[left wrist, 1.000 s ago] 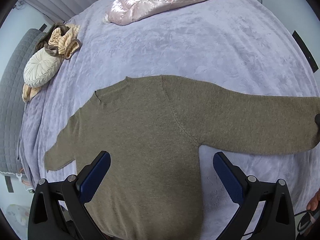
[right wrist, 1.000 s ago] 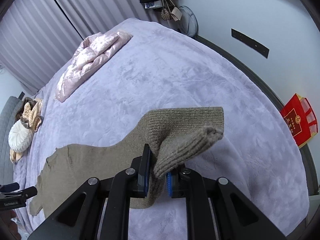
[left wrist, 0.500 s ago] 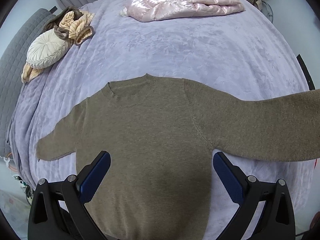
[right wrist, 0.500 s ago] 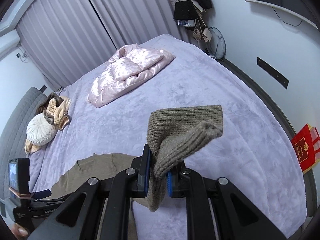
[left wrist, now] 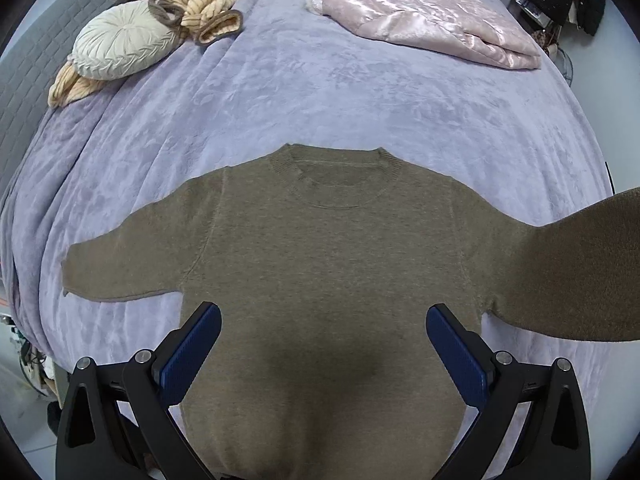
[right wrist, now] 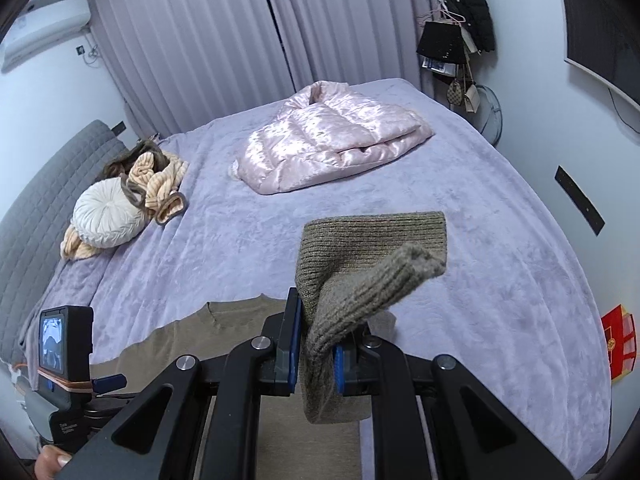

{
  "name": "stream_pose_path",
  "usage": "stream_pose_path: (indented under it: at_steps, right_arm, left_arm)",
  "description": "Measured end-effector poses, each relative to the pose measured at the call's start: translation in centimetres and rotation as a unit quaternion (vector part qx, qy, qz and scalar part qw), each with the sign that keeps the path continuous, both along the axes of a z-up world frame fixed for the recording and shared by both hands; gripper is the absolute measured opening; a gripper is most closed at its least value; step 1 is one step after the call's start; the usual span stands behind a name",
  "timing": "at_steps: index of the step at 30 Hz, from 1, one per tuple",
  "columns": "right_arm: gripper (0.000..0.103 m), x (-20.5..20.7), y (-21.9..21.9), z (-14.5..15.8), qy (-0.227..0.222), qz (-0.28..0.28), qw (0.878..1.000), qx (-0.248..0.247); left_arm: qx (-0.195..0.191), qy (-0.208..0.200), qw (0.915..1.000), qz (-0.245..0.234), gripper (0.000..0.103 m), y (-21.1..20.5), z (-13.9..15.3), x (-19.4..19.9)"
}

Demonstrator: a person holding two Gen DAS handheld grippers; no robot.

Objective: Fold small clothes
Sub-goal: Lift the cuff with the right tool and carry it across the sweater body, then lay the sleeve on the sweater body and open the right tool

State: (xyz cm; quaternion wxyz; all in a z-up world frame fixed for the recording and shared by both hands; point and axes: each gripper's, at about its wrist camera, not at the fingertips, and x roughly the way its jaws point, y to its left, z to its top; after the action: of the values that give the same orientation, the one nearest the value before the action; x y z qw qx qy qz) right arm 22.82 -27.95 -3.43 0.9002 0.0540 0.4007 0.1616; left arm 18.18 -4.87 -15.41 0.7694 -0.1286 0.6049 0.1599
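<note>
sweater (left wrist: 328,264) flat on bed (left wrist: 360,104), near edge | jacket (left wrist: 424,12) far right | cushion (left wrist: 120,44) far left

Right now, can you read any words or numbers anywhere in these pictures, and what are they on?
No text can be read anywhere.
Red bag by the bed: a gold round mark, too blurred to read.
Left claw's handle, below its little screen: pale lettering, too small to read.
Hanging bags on the wall: a blue-and-white label, too blurred to read.
Brown sweater: no label showing.
</note>
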Motion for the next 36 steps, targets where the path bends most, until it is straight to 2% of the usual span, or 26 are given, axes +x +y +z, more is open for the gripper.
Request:
stream_pose_path:
  at_steps: [5, 9, 17, 22, 29, 31, 33, 34, 36]
  right_arm:
    - [0.014, -0.8, 7.8, -1.2, 0.002, 0.033, 0.998, -0.045]
    - [0.014, -1.2, 14.0, -4.2, 0.017, 0.050, 0.995, -0.089]
    - [0.014, -2.5, 25.2, -13.2, 0.049, 0.097, 0.979, -0.173]
    - [0.014, -3.6, 31.1, -19.2, 0.060, 0.117, 0.963, -0.235]
    - [0.015, -5.4, 36.1, -24.6, 0.094, 0.141, 0.946, -0.275]
    - [0.020, -6.9, 37.3, -25.0, 0.097, 0.180, 0.940, -0.273]
    - [0.045, -8.6, 38.4, -24.8, 0.079, 0.218, 0.930, -0.286]
    - [0.050, -9.4, 38.6, -24.3, 0.067, 0.229, 0.928, -0.287]
    - [0.056, -9.7, 37.7, -22.8, 0.064, 0.231, 0.934, -0.266]
  left_arm:
    - [-0.008, 0.003, 0.9995, 0.030, 0.103, 5.6, -0.7, -1.9]
    - [-0.003, 0.011, 0.9982, 0.059, 0.103, 10.5, -1.5, -3.6]
    - [-0.006, 0.030, 0.9919, 0.124, 0.103, 19.4, -4.2, -7.9]
    - [-0.004, 0.041, 0.9907, 0.130, 0.103, 22.3, -5.3, -10.3]
    - [-0.003, 0.068, 0.9875, 0.142, 0.103, 25.3, -7.1, -13.2]
    - [-0.003, 0.072, 0.9866, 0.146, 0.103, 25.8, -7.3, -13.7]
    - [-0.005, 0.073, 0.9855, 0.153, 0.103, 26.3, -7.4, -13.8]
    - [-0.008, 0.073, 0.9850, 0.156, 0.103, 26.5, -7.4, -13.8]
    - [-0.012, 0.067, 0.9846, 0.161, 0.103, 26.7, -7.2, -13.6]
